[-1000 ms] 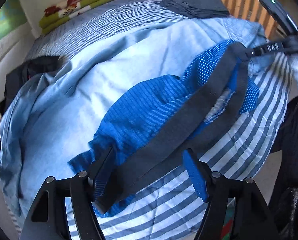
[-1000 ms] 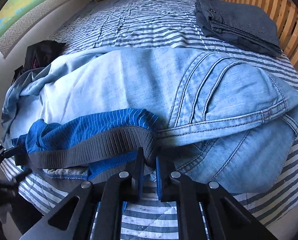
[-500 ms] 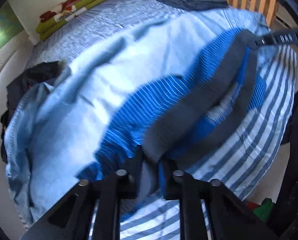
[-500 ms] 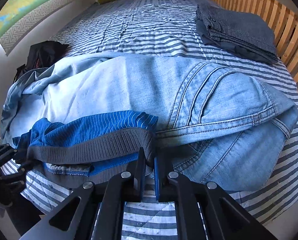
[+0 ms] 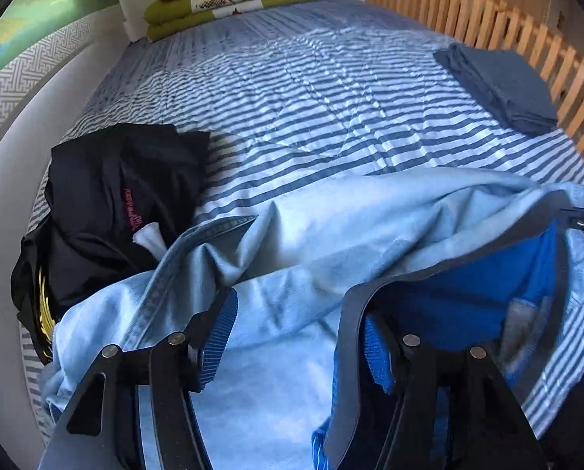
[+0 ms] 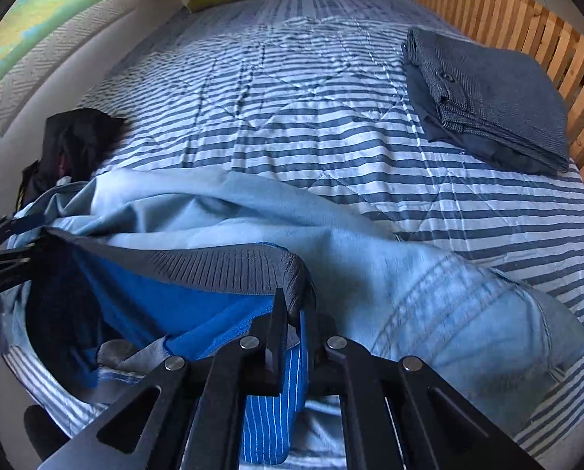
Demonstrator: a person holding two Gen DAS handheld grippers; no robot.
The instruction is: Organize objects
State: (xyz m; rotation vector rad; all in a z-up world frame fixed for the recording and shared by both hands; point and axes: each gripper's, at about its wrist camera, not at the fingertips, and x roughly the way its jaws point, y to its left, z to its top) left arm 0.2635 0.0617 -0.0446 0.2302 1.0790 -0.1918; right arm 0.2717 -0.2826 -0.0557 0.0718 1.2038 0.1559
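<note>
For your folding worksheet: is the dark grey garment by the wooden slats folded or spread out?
Folded. The dark grey garment lies as a neat layered stack with squared edges.

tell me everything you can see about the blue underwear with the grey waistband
The blue pinstriped knit underwear with a ribbed grey elastic waistband is lifted and stretched open over the light blue denim jeans on the striped quilt. The right gripper is shut on one waistband end; the other end loops around a finger of the open left gripper. A pale grey inner panel shows.
</note>
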